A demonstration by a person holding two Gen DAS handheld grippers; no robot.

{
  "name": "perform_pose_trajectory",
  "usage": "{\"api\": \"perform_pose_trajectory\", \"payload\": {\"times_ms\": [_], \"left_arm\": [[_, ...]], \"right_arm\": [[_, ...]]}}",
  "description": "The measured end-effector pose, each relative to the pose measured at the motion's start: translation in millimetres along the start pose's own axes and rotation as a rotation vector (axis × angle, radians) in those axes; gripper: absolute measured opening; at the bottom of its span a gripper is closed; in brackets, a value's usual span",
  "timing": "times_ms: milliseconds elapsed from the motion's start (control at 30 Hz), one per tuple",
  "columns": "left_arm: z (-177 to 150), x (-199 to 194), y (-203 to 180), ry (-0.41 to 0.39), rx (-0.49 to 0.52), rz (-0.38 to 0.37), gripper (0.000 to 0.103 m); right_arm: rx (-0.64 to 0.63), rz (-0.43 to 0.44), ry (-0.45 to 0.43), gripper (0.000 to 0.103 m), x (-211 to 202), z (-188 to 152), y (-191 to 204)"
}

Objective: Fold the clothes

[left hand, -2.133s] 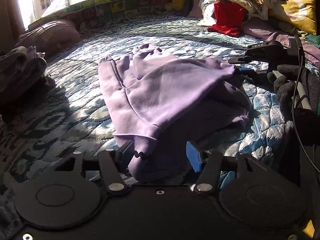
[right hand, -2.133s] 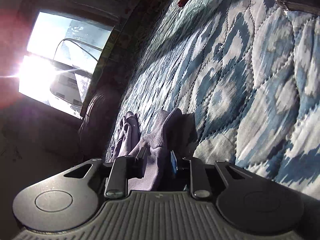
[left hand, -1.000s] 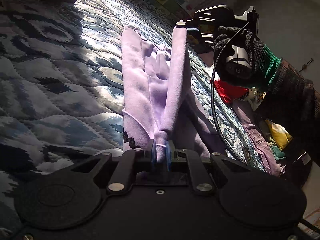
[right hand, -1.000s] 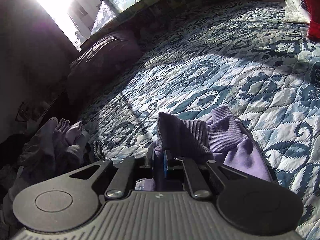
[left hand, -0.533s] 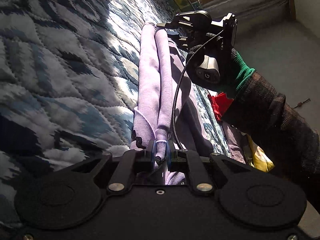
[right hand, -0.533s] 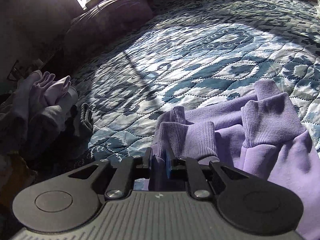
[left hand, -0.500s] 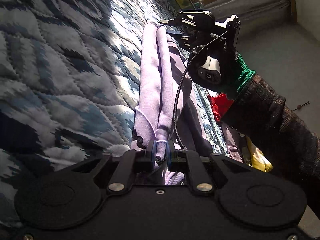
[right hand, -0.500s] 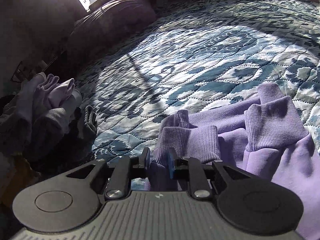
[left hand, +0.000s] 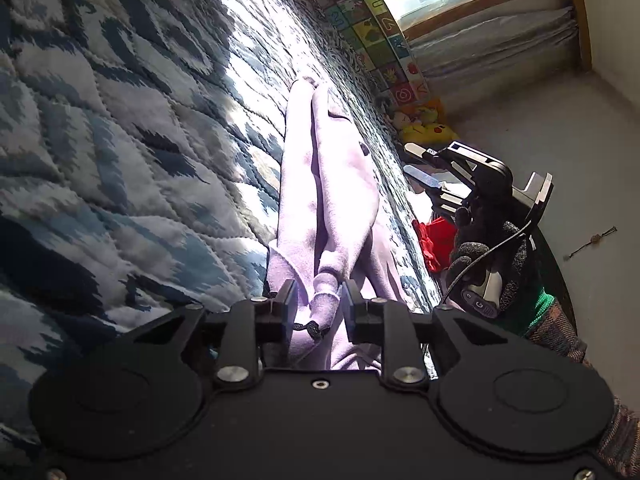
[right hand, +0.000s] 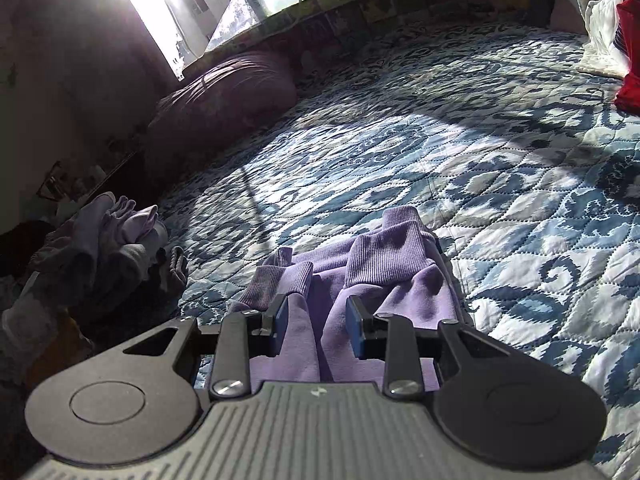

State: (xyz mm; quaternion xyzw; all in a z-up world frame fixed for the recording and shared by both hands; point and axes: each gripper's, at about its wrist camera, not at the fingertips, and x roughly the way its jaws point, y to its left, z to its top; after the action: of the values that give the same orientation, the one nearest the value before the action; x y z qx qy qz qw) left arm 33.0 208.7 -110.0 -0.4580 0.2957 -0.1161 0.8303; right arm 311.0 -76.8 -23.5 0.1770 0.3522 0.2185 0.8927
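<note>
A purple sweatshirt (left hand: 332,184) lies folded lengthwise on the blue patterned quilt (left hand: 120,120). My left gripper (left hand: 318,308) is open, and a bunched hem with a black drawstring still sits loose between its fingers. In the right wrist view, my right gripper (right hand: 316,320) is open just over the sweatshirt's (right hand: 400,280) other end, behind its two ribbed cuffs. The left wrist view also shows the right gripper (left hand: 416,162) from the side, held by a gloved hand (left hand: 488,256), fingers apart and off the cloth.
A pile of folded clothes (right hand: 104,240) lies at the quilt's left edge. A purple pillow (right hand: 224,92) lies under the bright window. A red garment (right hand: 628,40) and white bedding lie at the far right. Yellow plush toys (left hand: 428,128) sit by the wall.
Both grippers were shut on the sweatshirt's ends half a second ago and have now opened. The sweatshirt has settled onto the quilt, and the right gripper has drawn back from it.
</note>
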Motion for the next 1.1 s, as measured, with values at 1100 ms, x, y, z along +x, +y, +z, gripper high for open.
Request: {"api": "perform_pose_trajectory", "payload": {"times_ms": [1100], "left_arm": [[222.4,247.9,-72.0,0.275,0.577,0.288,0.043]], "right_arm": [[-0.778,0.094,-0.139,0.048,-81.1,-193.7,123.5]]}}
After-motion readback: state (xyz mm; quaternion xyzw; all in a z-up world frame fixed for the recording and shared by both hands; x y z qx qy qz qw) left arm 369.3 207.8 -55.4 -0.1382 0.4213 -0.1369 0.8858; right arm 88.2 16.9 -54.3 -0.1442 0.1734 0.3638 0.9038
